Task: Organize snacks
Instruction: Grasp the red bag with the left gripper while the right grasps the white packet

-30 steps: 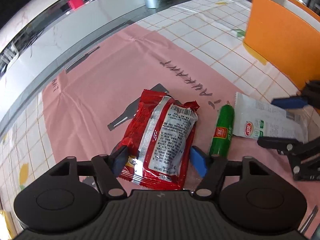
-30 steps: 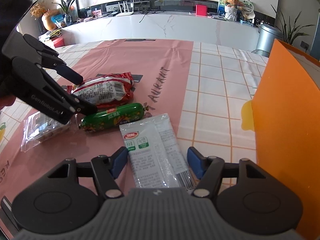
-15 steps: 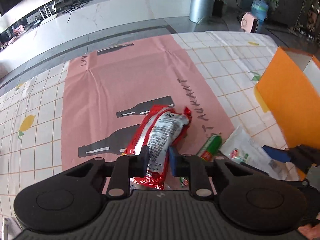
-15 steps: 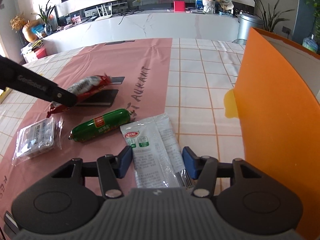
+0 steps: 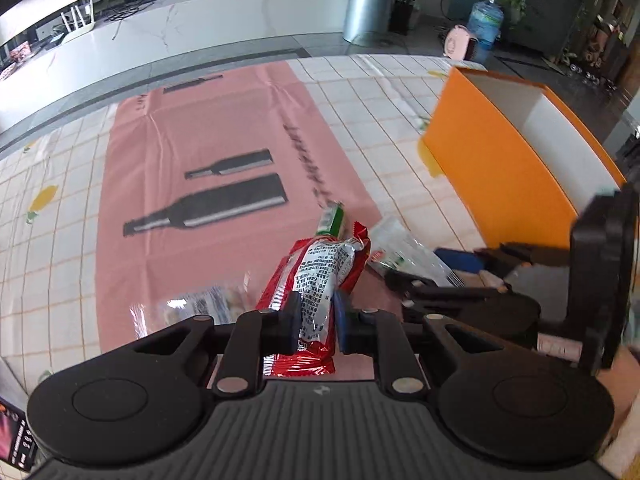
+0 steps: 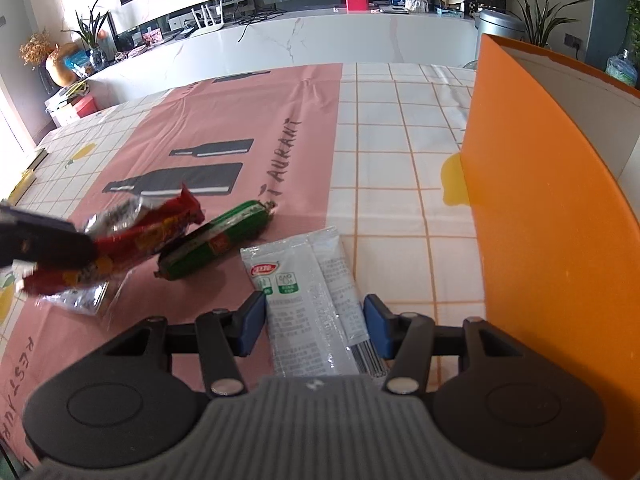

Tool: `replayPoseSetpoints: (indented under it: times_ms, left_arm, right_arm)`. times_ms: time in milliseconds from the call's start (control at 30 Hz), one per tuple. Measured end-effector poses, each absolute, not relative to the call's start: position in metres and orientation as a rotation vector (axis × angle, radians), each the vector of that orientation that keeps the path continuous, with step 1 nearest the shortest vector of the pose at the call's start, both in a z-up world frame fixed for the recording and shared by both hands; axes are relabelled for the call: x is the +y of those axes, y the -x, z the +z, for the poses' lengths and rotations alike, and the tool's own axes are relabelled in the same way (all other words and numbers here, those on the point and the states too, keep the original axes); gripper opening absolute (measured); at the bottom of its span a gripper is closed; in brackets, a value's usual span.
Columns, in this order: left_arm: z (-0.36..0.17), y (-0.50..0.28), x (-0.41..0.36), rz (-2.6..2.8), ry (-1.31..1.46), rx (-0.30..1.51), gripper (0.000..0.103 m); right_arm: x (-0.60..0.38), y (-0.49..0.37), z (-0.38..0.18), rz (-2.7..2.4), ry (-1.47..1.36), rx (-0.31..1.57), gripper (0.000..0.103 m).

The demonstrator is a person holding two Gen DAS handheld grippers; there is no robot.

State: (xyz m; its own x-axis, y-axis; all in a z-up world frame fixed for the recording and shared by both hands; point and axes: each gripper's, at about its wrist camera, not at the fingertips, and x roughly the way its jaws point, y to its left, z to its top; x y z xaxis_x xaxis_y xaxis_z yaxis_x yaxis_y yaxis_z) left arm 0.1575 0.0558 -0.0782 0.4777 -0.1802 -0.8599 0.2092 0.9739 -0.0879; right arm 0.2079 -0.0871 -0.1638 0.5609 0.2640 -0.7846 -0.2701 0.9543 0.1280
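My left gripper (image 5: 316, 322) is shut on a red snack packet (image 5: 318, 276) and holds it lifted above the pink tablecloth; the packet also shows in the right wrist view (image 6: 132, 240). My right gripper (image 6: 314, 326) is open, its fingers on either side of a white sachet (image 6: 308, 300) lying flat on the table. A green sausage stick (image 6: 216, 240) lies just left of the sachet. An orange box (image 6: 552, 216) with a white inside stands open at the right, also in the left wrist view (image 5: 504, 152).
A clear plastic packet (image 6: 78, 300) lies on the pink cloth (image 6: 224, 120) under the lifted red packet, also seen in the left wrist view (image 5: 200, 304). The checked tablecloth (image 6: 392, 152) runs between the snacks and the box.
My left gripper closed on the red packet and lifted it off the table, swinging right toward the orange box. The right gripper stayed open around the white sachet.
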Motion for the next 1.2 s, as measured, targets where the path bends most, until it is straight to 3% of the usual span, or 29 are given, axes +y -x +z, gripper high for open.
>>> replayPoseSetpoints:
  times_ms: [233, 333, 367, 400, 667, 1200]
  left_arm:
    - [-0.095, -0.135, 0.041, -0.313, -0.122, 1.062, 0.033]
    - [-0.097, -0.125, 0.031, -0.350, -0.244, 1.015, 0.060]
    - [-0.098, -0.123, 0.029, -0.357, -0.276, 0.998, 0.076]
    - [-0.098, -0.121, 0.027, -0.364, -0.302, 0.981, 0.084]
    - [-0.116, -0.124, 0.029, -0.365, -0.383, 1.047, 0.086]
    - [-0.140, -0.139, 0.038, -0.338, -0.235, 1.072, 0.089]
  right_arm:
    - [-0.094, -0.184, -0.162, 0.341, -0.005, 0.952, 0.052]
    - [-0.098, -0.179, -0.161, 0.353, -0.018, 0.965, 0.053]
    - [-0.099, -0.178, -0.161, 0.351, -0.024, 0.967, 0.054]
    - [-0.100, -0.177, -0.161, 0.350, -0.028, 0.968, 0.055]
    - [-0.101, -0.172, -0.161, 0.380, -0.019, 0.973, 0.065]
    - [-0.092, -0.173, -0.164, 0.368, 0.046, 0.944, 0.068]
